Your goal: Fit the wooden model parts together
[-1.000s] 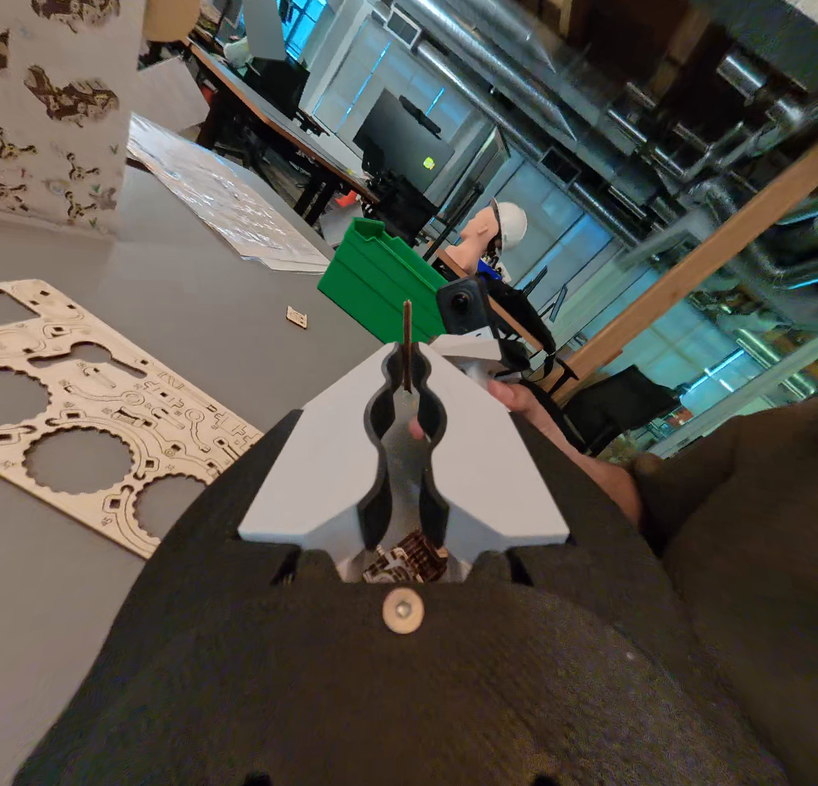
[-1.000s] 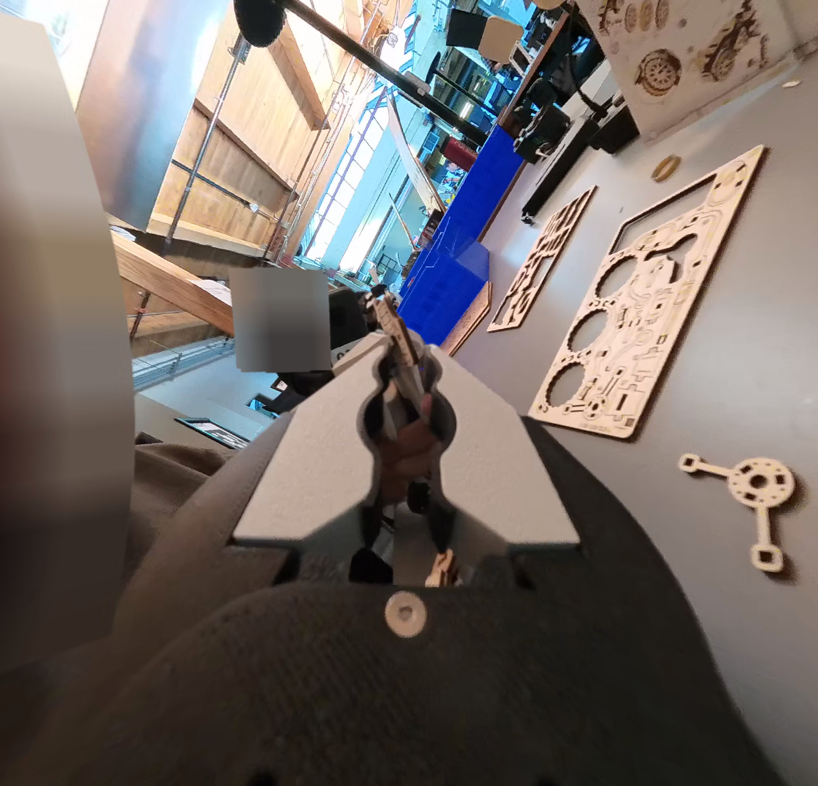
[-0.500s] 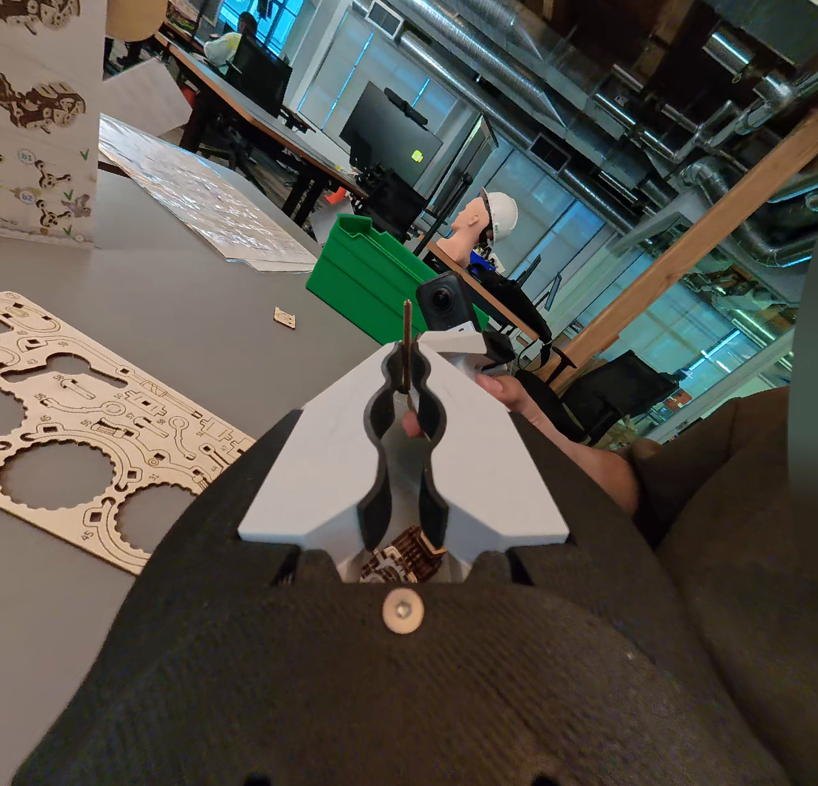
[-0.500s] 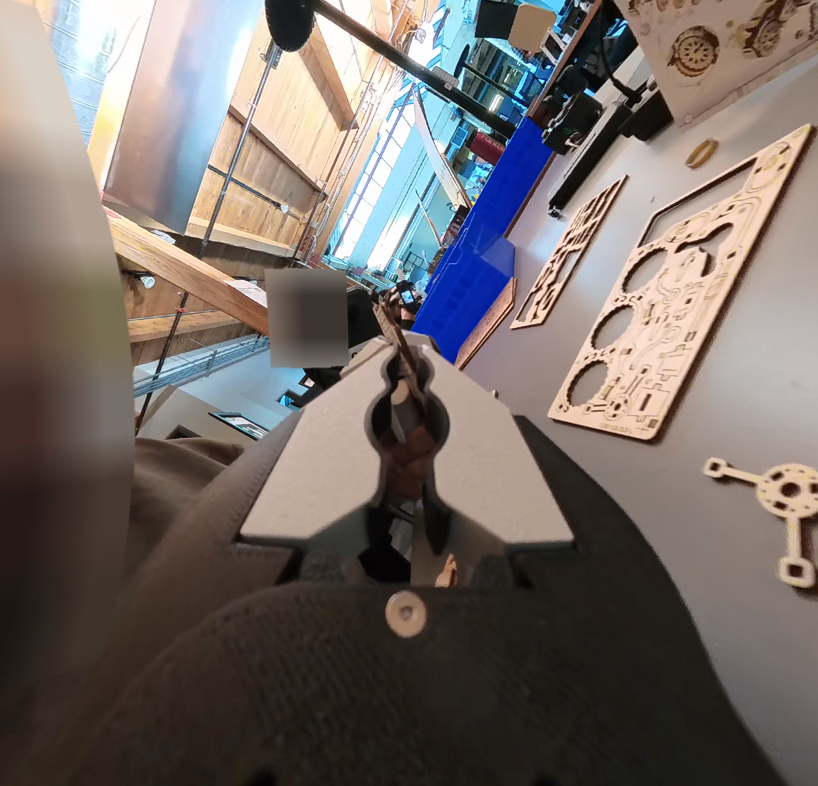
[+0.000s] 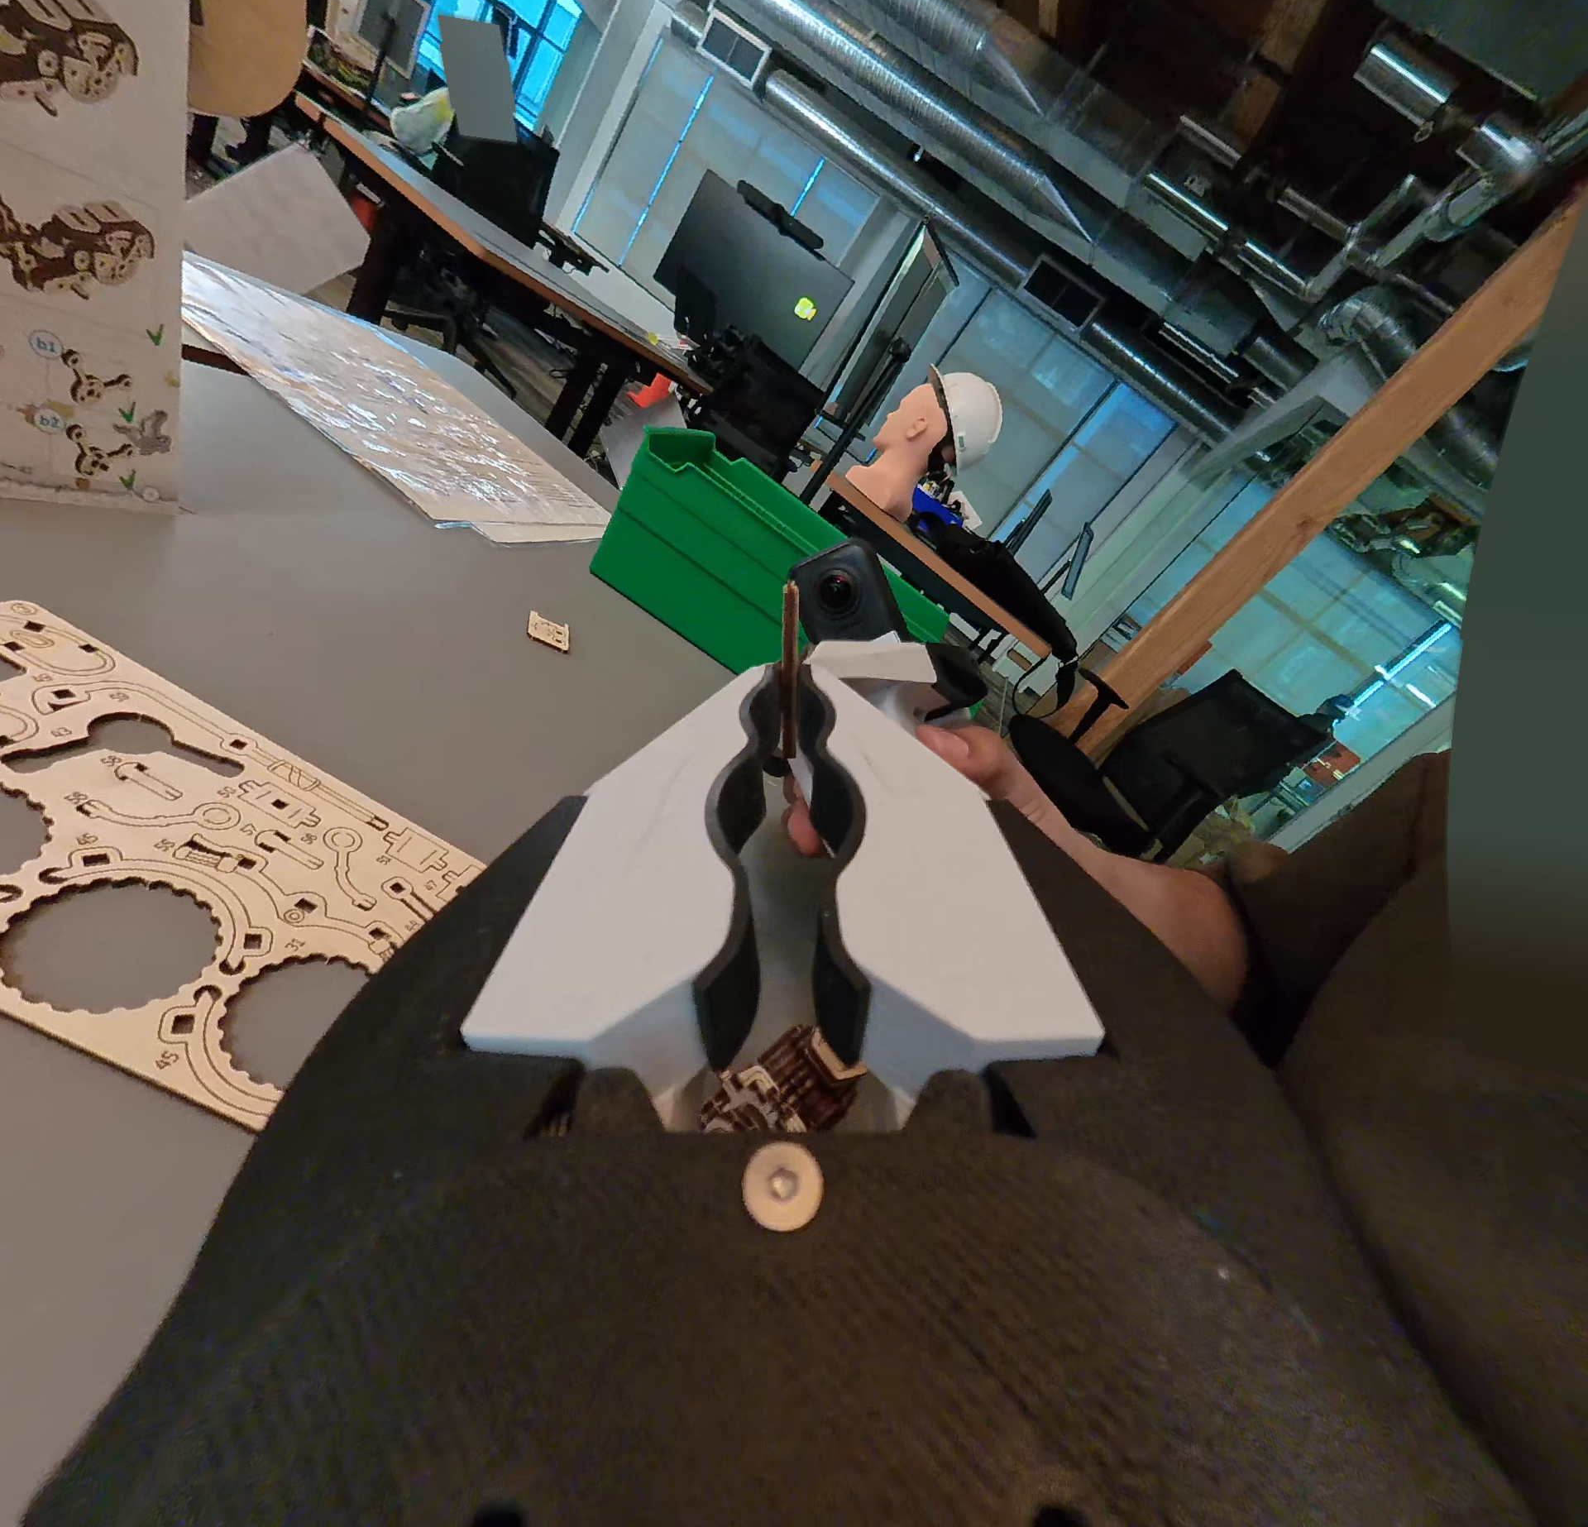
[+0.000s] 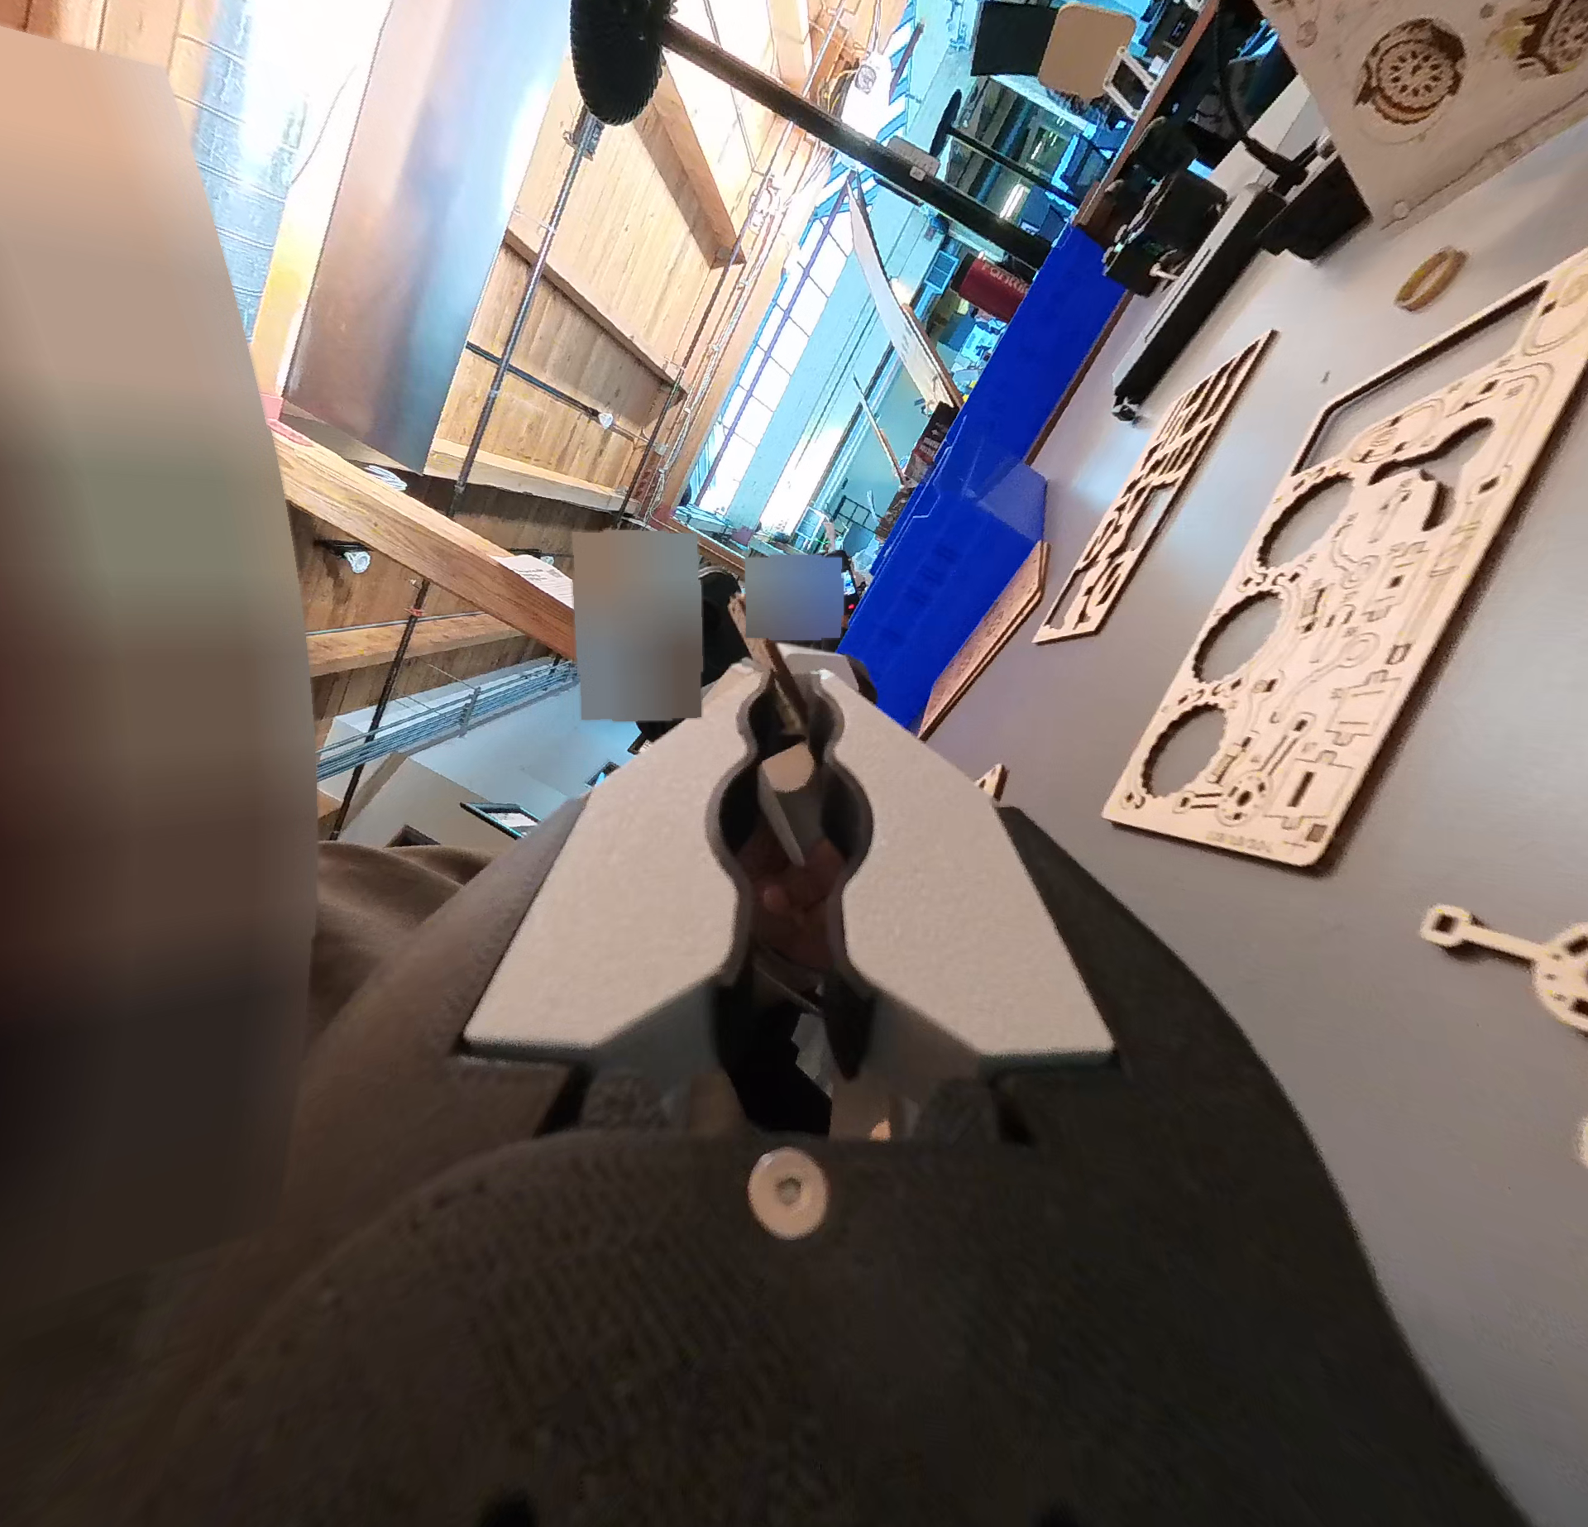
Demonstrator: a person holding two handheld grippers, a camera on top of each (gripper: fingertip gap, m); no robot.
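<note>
Grey desk (image 5: 284,592) under exposed ceiling ducts: the left gripper (image 5: 786,695) pinches a thin dark wooden strip (image 5: 788,669) edge-on, upright. The right gripper (image 6: 786,695) pinches a slim brown piece (image 6: 778,678). Pale punched-out sheets (image 6: 1340,609) with printed numbers lie toward the desk's edge.

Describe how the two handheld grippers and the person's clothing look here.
Both the left gripper and right gripper have pale grey, angular jaws with wavy black inner liners, set in a black textured body bearing one silver screw. The person's sleeve is dark brown.
</note>
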